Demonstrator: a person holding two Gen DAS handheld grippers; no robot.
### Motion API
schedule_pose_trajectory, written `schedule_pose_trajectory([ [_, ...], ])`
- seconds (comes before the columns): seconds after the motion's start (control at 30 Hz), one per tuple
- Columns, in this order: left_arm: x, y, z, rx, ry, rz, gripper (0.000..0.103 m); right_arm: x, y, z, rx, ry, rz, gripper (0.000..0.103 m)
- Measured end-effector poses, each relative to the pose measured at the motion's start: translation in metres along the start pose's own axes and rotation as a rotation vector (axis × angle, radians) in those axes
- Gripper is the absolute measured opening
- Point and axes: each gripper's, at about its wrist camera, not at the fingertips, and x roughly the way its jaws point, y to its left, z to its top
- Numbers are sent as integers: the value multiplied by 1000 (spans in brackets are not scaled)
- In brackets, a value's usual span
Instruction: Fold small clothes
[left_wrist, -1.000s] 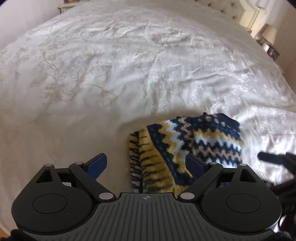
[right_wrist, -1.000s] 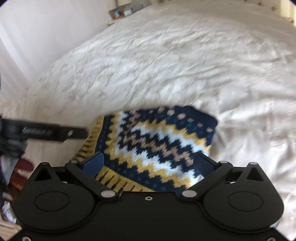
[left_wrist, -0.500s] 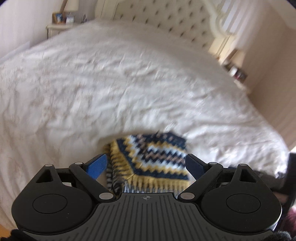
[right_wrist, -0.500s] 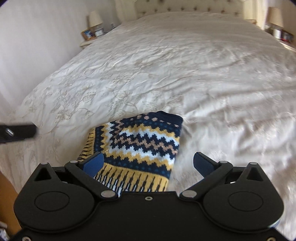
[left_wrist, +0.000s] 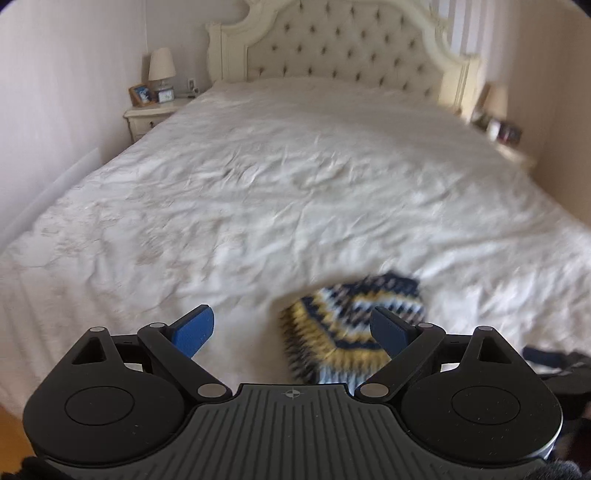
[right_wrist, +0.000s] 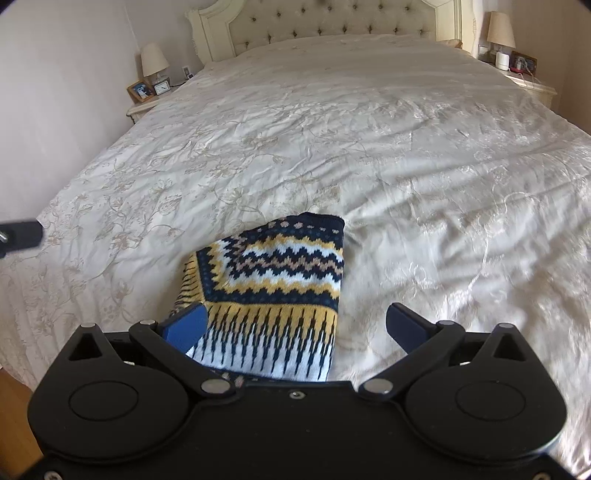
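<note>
A folded sweater (right_wrist: 273, 291) lies on the bed (right_wrist: 369, 147) near its foot. Both the left gripper (left_wrist: 295, 328) and right gripper (right_wrist: 295, 325) have their fingers spread, released, the sweater at twelve o'clock.

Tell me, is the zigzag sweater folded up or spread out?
Folded. The sweater lies as a compact block on the bed, no sleeves showing.

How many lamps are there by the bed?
2. One lamp stands on the bedside table to the left of the headboard. The other lamp stands on the table to its right. None other shows.
</note>
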Motion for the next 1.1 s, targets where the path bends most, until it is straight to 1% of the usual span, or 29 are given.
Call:
schedule_pose_trajectory([
  [0.13, 9, 7, -13, -28, 50, -50, 92, -10, 8, -11, -2, 6, -20, 102],
  [0.2, 12, 6, -20, -15, 73, -42, 92, -15, 10, -16, -1, 10, -33, 102],
  [0.33, 15, 8, -35, -14, 121, -57, 92, -25, 14, -25, 10, 11, -59, 102],
  [0.47, 10, 6, -52, 11, 143, -47, 92, -33, 18, -33, 15, 10, -80, 102],
  [0.77, 12, 2, -76, 56, 199, -18, 91, -41, 25, -50, 23, 35, -113, 102],
  [0.9, 13, 1, -82, 59, 224, -24, 91, -46, 26, -56, 30, 31, -125, 102],
  [1.1, 10, 0, -86, 56, 227, -21, 90, -50, 25, -60, 32, 29, -138, 102],
])
